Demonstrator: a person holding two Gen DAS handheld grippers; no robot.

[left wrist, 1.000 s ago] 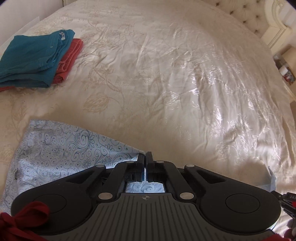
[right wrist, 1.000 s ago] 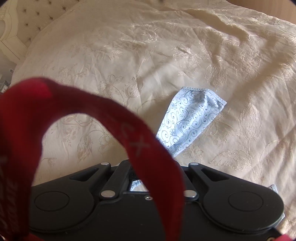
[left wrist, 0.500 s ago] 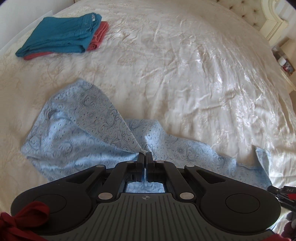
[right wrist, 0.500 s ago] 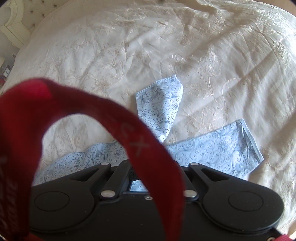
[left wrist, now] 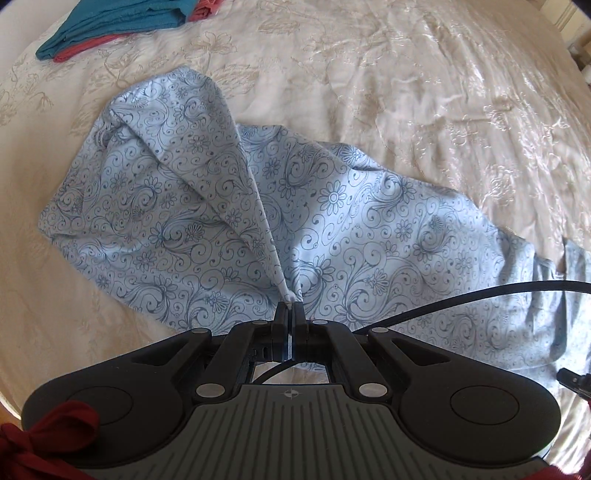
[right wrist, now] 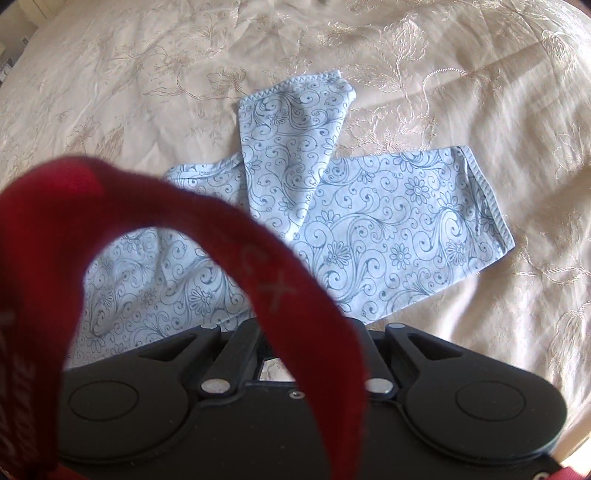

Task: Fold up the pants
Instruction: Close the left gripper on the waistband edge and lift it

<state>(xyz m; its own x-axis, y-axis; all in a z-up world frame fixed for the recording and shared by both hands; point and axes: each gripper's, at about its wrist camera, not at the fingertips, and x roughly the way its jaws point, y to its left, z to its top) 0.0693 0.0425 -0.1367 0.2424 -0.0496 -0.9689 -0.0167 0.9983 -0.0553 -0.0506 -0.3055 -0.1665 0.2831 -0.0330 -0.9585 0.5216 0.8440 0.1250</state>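
Light blue pants with a dark swirl-and-flower print lie spread on the cream bedspread. My left gripper is shut on a pinched fold of the pants, which rises taut from the waist end toward the fingers. In the right wrist view the two leg ends lie on the bed, one leg crossed over the other. A red strap hides the right gripper's fingers, so I cannot see how they stand.
A folded teal garment on a red one lies at the far left of the bed. A black cable crosses the pants at right. The embroidered bedspread stretches beyond.
Both grippers have dropped closer to the bed with the pants. The cloth has gone from hanging bunched to lying spread out, and the leg ends have come to rest on the bedspread.
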